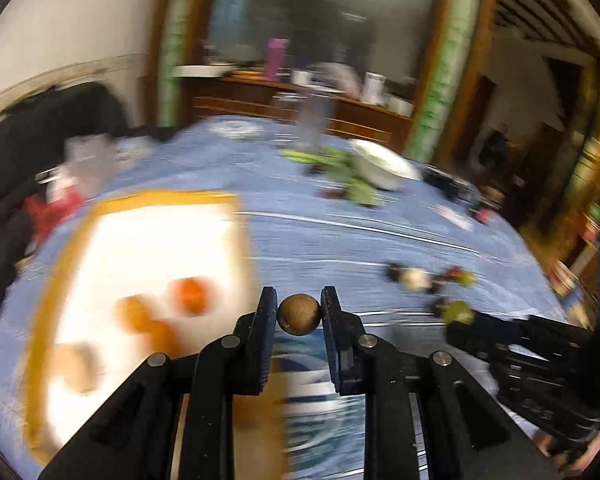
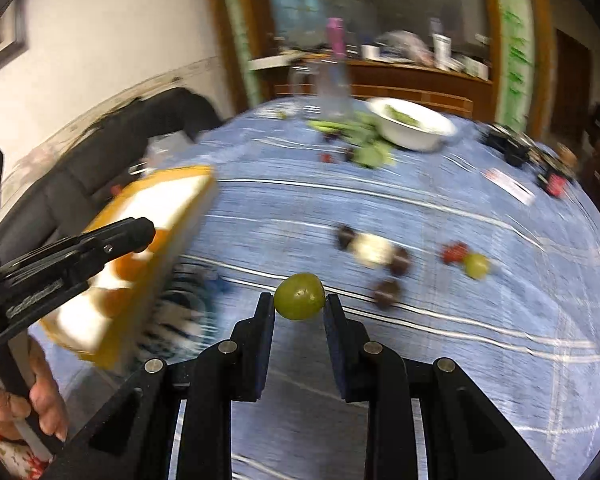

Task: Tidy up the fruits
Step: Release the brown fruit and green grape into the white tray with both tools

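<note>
My left gripper (image 1: 299,307) is shut on a small round brown fruit (image 1: 299,314), held above the blue tablecloth beside the white tray with a yellow rim (image 1: 148,200). The tray holds orange fruits (image 1: 190,295) and a brown one (image 1: 76,364), all blurred. My right gripper (image 2: 299,303) is shut on a green grape (image 2: 299,295) above the cloth. It also shows in the left wrist view (image 1: 458,318) at the right. Loose fruits lie on the cloth: dark ones (image 2: 387,293), a red one (image 2: 454,252) and another green grape (image 2: 476,265).
A white bowl (image 2: 414,124) with greens and scattered leaves (image 2: 364,144) sits at the far side of the table, by a clear bottle (image 2: 332,88). A dark sofa (image 2: 100,136) lies left. A wooden sideboard (image 2: 400,80) with clutter stands behind.
</note>
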